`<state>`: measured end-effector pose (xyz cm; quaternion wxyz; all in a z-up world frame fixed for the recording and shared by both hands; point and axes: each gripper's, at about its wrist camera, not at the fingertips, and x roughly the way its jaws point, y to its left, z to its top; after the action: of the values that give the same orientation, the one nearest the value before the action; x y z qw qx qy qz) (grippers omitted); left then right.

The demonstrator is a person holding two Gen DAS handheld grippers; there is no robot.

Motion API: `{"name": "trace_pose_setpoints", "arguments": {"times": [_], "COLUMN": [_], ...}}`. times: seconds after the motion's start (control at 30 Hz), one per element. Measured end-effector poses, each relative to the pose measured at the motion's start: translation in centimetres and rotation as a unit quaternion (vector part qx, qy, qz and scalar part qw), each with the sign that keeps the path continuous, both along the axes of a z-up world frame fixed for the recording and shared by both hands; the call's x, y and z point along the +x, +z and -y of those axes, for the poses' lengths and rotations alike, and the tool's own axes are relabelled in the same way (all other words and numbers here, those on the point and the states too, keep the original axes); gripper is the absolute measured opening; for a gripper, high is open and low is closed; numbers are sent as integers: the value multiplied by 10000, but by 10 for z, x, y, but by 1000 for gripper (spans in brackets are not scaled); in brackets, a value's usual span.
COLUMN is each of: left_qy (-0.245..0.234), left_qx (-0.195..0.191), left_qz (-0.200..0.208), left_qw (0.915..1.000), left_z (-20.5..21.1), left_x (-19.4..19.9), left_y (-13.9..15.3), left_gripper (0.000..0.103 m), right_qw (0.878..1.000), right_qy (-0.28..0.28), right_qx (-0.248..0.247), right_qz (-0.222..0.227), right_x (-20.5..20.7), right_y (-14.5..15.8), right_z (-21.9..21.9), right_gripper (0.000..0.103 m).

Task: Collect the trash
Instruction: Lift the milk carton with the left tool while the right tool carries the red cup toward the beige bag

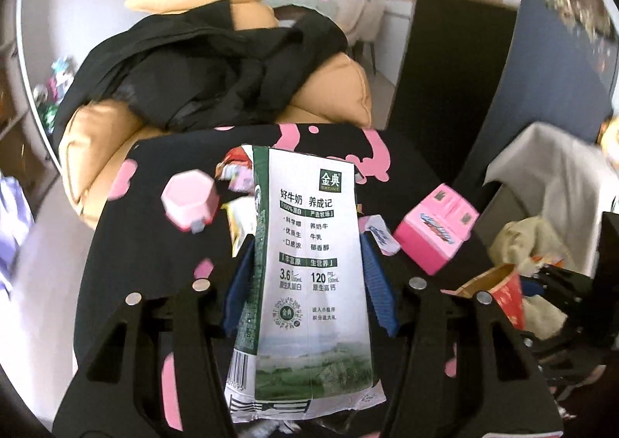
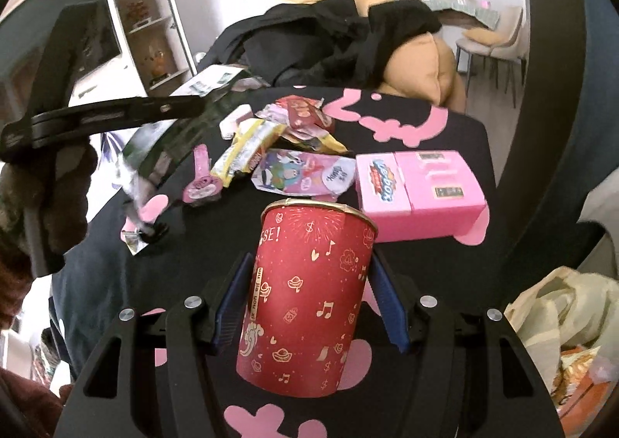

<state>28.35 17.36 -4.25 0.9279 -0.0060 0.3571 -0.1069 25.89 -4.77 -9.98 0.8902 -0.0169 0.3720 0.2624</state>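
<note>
Two grippers I hold over the black table (image 2: 445, 136) with pink shapes. My left gripper (image 1: 307, 244) has its fingers closed on a flattened milk carton (image 1: 309, 264), lifted above the table. My right gripper (image 2: 309, 275) grips a red paper cup (image 2: 305, 302) near the front edge. Behind it a pink box (image 2: 421, 190) lies toward the right edge, and wrappers (image 2: 294, 144) lie in the middle.
</note>
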Motion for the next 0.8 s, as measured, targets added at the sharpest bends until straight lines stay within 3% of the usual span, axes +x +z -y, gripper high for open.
{"name": "trace_pose_setpoints", "arguments": {"times": [0.4, 0.63, 0.8], "left_qy": [536, 631, 665], "left_qx": [-927, -964, -945], "left_qz": [227, 59, -60], "left_qw": [9940, 9933, 9933], "left_z": [-29, -31, -34], "left_x": [-91, -99, -98], "left_y": [1, -13, -22], "left_gripper": [51, 51, 51], "right_qw": [9986, 9981, 9946], "right_qy": [-49, -57, 37], "right_qx": [-441, -308, -781], "right_qz": [-276, -536, -675], "right_x": [-39, -36, -29], "right_y": [-25, -40, -46], "right_z": [-1, 5, -4], "right_gripper": [58, 63, 65]}}
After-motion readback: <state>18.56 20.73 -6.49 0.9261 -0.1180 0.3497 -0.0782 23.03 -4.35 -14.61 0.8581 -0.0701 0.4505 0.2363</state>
